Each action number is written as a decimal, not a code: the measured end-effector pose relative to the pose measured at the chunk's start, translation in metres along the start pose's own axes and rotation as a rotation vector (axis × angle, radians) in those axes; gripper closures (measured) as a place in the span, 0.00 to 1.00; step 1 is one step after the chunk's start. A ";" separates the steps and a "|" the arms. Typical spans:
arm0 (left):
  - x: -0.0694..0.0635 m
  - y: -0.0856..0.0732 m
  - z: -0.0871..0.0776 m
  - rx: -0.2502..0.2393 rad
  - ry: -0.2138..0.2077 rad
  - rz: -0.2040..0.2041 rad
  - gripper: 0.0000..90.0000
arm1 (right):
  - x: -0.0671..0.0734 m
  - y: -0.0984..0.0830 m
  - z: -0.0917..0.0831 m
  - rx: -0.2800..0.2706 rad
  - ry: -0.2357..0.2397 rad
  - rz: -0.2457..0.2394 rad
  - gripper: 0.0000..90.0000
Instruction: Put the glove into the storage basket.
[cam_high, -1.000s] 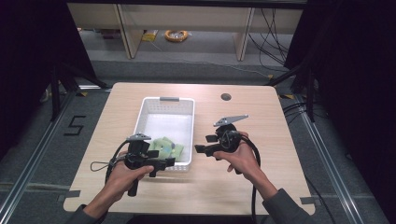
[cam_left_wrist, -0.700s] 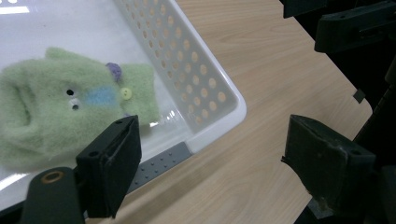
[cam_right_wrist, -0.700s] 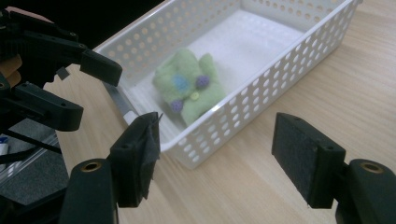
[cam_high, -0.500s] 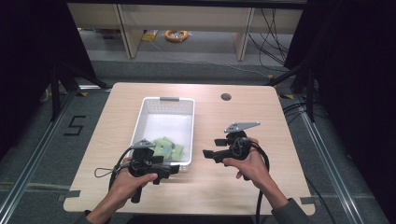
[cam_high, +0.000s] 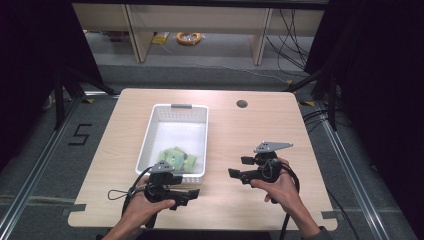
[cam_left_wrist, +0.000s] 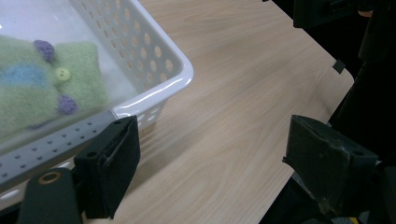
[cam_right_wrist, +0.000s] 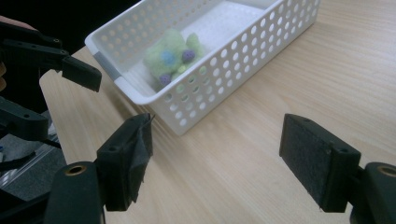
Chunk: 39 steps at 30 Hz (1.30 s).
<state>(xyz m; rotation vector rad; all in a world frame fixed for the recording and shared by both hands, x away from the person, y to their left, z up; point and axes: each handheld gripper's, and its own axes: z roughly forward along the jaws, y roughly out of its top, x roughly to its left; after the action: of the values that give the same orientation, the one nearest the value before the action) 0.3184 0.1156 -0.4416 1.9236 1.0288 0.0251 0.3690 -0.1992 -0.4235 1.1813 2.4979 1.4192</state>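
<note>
Both grippers, left (cam_high: 192, 195) and right (cam_high: 239, 167), fingers spread wide, empty, right just widened; green felt toy (cam_high: 178, 159) in white basket (cam_high: 145, 141).

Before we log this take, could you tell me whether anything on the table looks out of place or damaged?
Nothing stands out. The green felt toy lies inside the white basket, which sits square on the table. Both grippers, left and right, are open and hold nothing.

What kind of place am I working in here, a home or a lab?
Most likely a lab or recording station: black curtains flank the light wooden table, loose cables trail over the grey floor, and a number five is taped beside it.
</note>
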 end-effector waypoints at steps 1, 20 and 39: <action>0.000 -0.001 0.001 0.003 -0.005 0.001 0.19 | 0.000 0.000 0.000 0.000 0.000 0.000 0.30; -0.011 -0.033 0.015 0.012 -0.006 0.054 0.19 | 0.007 -0.039 -0.013 -0.033 -0.003 -0.068 0.26; -0.014 -0.071 0.019 -0.013 -0.003 0.110 0.17 | 0.011 -0.086 -0.016 -0.001 -0.022 -0.110 0.22</action>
<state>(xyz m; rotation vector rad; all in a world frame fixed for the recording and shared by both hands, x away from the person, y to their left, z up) 0.2713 0.1091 -0.4991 1.9657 0.9179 0.0912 0.3040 -0.2294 -0.4754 1.0359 2.5047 1.3730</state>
